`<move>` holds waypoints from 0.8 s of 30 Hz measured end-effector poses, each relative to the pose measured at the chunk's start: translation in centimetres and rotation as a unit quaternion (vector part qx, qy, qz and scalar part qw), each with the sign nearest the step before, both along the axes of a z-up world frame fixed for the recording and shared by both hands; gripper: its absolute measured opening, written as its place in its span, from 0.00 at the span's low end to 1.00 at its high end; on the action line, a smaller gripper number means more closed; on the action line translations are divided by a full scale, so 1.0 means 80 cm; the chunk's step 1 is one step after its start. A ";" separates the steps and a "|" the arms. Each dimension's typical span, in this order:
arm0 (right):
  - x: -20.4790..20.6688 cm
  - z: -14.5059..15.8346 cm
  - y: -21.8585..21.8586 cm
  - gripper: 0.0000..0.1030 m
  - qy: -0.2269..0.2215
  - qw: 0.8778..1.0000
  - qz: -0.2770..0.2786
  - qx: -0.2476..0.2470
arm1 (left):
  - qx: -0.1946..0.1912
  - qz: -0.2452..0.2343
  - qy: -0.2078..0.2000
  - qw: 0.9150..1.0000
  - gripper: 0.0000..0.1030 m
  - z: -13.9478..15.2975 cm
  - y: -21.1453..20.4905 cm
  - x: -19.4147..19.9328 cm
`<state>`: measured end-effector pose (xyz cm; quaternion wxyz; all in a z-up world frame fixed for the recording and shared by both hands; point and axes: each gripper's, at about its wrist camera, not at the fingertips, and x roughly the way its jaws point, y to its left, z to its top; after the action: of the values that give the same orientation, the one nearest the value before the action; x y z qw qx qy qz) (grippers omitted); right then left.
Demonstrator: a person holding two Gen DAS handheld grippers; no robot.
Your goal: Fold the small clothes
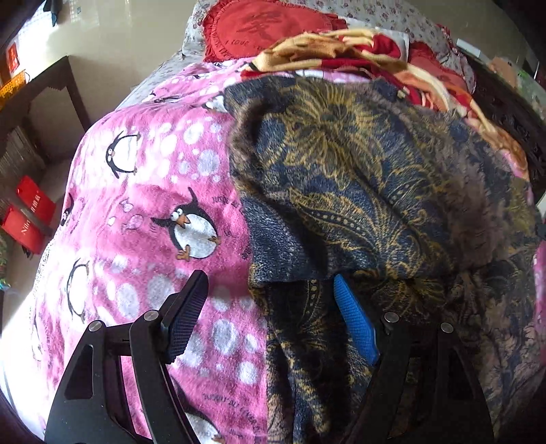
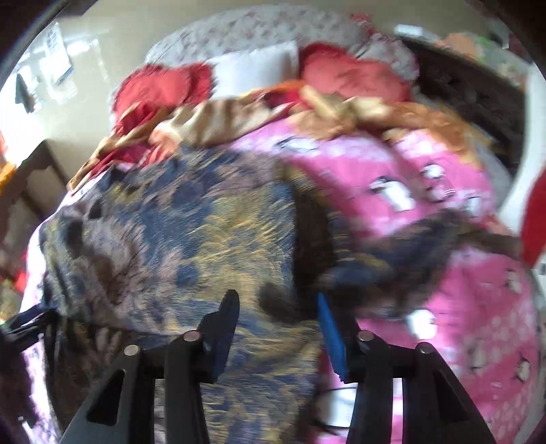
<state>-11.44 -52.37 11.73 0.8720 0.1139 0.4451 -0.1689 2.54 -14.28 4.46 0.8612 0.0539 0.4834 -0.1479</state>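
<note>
A dark blue garment with a gold paisley print (image 1: 358, 191) lies rumpled on a pink penguin blanket (image 1: 136, 211). My left gripper (image 1: 269, 287) is open; its left finger hangs over the blanket and its blue pad (image 1: 355, 321) is tucked under a garment fold. In the blurred right wrist view the same garment (image 2: 191, 232) fills the left and middle. My right gripper (image 2: 276, 304) is open just above the cloth, with the garment's edge by its blue pad (image 2: 331, 338).
The pink blanket (image 2: 443, 273) covers a bed. A red and cream quilt (image 1: 358, 58) and a red cushion (image 1: 269, 27) lie at the far end. A dark table (image 1: 44, 92) and red bags (image 1: 30, 215) stand on the floor at left.
</note>
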 end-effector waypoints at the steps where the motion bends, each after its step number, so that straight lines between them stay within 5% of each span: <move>1: -0.006 0.010 0.000 0.46 -0.011 1.000 -0.016 -0.024 | -0.008 0.003 -0.004 1.000 0.75 0.006 0.004 -0.001; 5: 0.009 0.046 0.037 0.48 -0.069 0.996 0.060 -0.004 | -0.027 0.026 -0.031 0.999 0.75 0.028 0.018 0.007; 9: 0.070 0.039 0.110 0.48 -0.073 0.984 0.163 0.030 | -0.025 0.062 -0.042 0.997 0.75 0.029 0.014 0.040; 11: 0.109 0.021 0.151 0.48 -0.054 0.978 0.201 0.009 | -0.026 0.074 -0.029 0.996 0.74 0.022 0.012 0.060; 18: 0.184 -0.038 0.180 0.48 -0.020 0.981 0.188 -0.040 | -0.003 0.103 -0.003 0.995 0.75 -0.002 0.012 0.122; 24: 0.182 -0.023 0.166 0.48 -0.024 0.983 0.176 -0.035 | 0.002 0.096 -0.023 0.995 0.75 0.010 0.013 0.108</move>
<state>3.09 -39.09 9.85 0.9019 0.0075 0.4312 -0.0255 11.19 -13.28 5.24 0.8820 0.0120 0.4671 -0.0620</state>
